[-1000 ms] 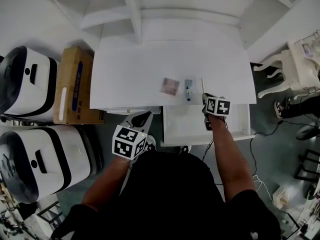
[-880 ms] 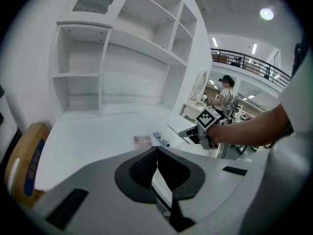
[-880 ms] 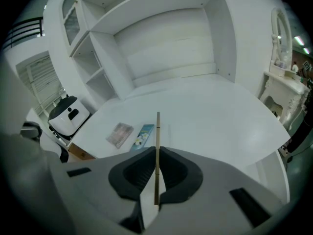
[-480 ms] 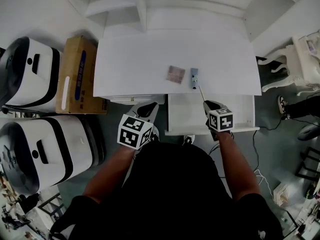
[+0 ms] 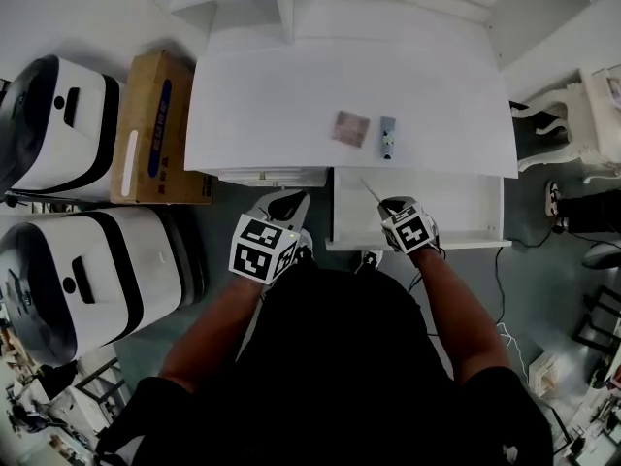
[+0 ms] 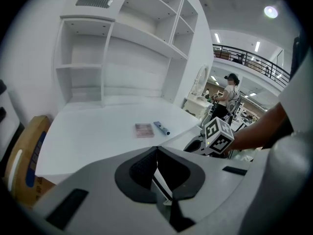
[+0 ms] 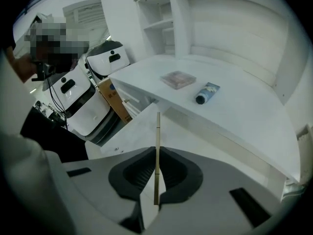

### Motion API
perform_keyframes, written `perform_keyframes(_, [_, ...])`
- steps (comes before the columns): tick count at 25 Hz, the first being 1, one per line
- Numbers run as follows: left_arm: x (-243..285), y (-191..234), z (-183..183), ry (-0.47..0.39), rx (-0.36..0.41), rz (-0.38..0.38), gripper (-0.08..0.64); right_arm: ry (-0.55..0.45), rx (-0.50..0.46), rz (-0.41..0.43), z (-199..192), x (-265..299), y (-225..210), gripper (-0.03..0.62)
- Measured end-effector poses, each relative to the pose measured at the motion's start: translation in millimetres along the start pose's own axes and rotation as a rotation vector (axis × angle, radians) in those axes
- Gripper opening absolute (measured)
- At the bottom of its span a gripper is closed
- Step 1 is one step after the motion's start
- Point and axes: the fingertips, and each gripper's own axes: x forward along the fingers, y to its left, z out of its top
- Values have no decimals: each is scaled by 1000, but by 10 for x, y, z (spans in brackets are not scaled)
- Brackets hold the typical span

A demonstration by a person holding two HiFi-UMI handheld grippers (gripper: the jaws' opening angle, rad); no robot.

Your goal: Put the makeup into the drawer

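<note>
A brownish makeup palette (image 5: 350, 127) and a blue tube (image 5: 388, 138) lie side by side near the front of the white desk (image 5: 272, 105). Below them the right-hand drawer (image 5: 456, 214) stands pulled out. My right gripper (image 5: 386, 205) hovers over the drawer's left part, shut on a thin tan makeup stick (image 5: 370, 190) that pokes out past its jaws. In the right gripper view the stick (image 7: 157, 131) stands upright between the pads, with the palette (image 7: 178, 79) and tube (image 7: 207, 93) beyond. My left gripper (image 5: 288, 207) is shut and empty, below the desk's front edge, left of the drawer.
A cardboard box (image 5: 155, 129) and two white machines (image 5: 58, 134) (image 5: 87, 289) stand left of the desk. White shelves (image 5: 281, 8) rise at the desk's back. A white chair (image 5: 582, 115) is at the right. A person (image 6: 229, 89) stands far off.
My right gripper has come back from the desk's edge toward me and to the left, over the open drawer, rolling the stick with it. The left gripper has hardly shifted.
</note>
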Motion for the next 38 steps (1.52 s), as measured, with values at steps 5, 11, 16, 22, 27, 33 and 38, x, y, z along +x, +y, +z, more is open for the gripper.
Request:
perform_keyframes(5, [-45, 61, -98, 14, -26, 20, 11, 18, 123, 45, 64, 329, 0, 46])
perform_keyframes(11, [-82, 112, -154, 39, 14, 58, 11, 99, 186, 75, -17, 801, -26, 46])
perform_keyframes(16, [-143, 168, -176, 43, -18, 79, 11, 117, 316, 119, -66, 1040, -10, 46])
perform_keyframes(22, [-188, 207, -246, 46, -48, 98, 11, 167, 303, 118, -175, 1179, -17, 46])
perform_keyframes(27, [-210, 228, -299, 48, -72, 105, 11, 186, 306, 113, -214, 1205, 2, 46])
perform_keyframes(33, [-222, 224, -278, 33, -75, 101, 11, 195, 296, 125, -214, 1223, 48, 49])
perform_keyframes(38, [-242, 214, -255, 22, -71, 93, 11, 177, 283, 121, -155, 1146, 61, 87])
